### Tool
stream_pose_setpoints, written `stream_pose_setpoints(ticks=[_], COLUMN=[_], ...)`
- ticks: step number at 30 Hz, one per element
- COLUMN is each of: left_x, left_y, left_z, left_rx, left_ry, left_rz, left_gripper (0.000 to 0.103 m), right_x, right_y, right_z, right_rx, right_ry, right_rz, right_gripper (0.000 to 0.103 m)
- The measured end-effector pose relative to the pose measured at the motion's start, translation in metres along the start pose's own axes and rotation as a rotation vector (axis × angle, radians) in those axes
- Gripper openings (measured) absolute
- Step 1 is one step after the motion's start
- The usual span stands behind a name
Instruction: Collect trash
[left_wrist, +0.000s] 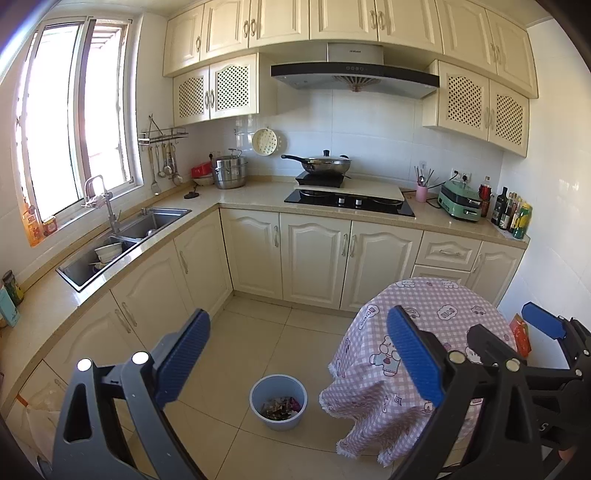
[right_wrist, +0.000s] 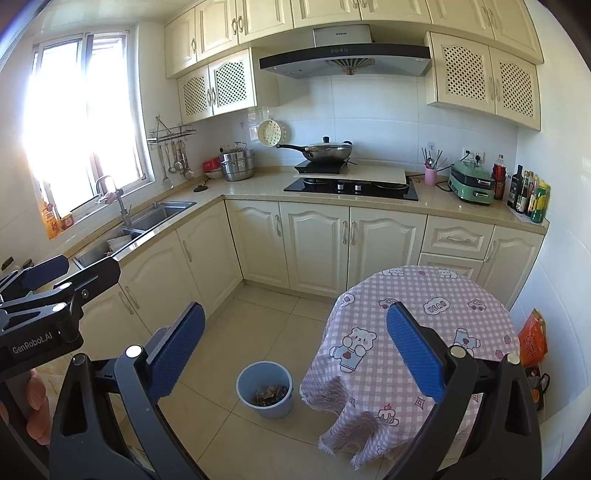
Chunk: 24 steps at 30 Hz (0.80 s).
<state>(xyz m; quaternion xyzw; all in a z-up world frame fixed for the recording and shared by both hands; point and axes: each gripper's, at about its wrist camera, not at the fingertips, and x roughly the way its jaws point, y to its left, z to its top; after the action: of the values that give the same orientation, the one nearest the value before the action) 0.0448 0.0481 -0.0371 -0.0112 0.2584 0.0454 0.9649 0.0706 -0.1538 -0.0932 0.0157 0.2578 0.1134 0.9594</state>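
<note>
1. Left tool (left_wrist: 299, 354) and right tool (right_wrist: 295, 347) are both hovering with blue fingers spread wide, gripping nothing.
2. Blue bin (left_wrist: 278, 401) is sitting on the floor just beside the checkered tabletop (left_wrist: 436, 310), with wrappers (left_wrist: 280, 404) lying inside it.
3. Left view is catching the right tool at its right edge; right view is showing the left tool at its left edge plus fingertips (right_wrist: 37, 402) of a hand.
4. Orange bag (right_wrist: 532, 338) is showing more fully in the right view.

Pale blue bin (right_wrist: 264, 387), pink checked bear-print tablecloth (right_wrist: 413, 332), cream cabinets (right_wrist: 314, 247)
</note>
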Motion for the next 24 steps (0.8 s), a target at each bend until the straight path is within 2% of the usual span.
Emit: stream_pose_setpoints(ticks=[15,24], left_x=[0.053,0.118], left_y=[-0.001,-0.034], left_z=[0.015,0.044], left_rx=[-0.017,-0.032], left_ry=[0.053,0.094], left_rz=[0.040,0.121], left_gripper=[0.094,0.094], right_x=[0.056,0.119], right_y=[-0.011,-0.048], right_z=[0.013,0.040], right_rx=[-0.007,-0.035], right_ry=[0.072,0.111], right_rz=[0.043,0.115], right_gripper=[0.095,0.095])
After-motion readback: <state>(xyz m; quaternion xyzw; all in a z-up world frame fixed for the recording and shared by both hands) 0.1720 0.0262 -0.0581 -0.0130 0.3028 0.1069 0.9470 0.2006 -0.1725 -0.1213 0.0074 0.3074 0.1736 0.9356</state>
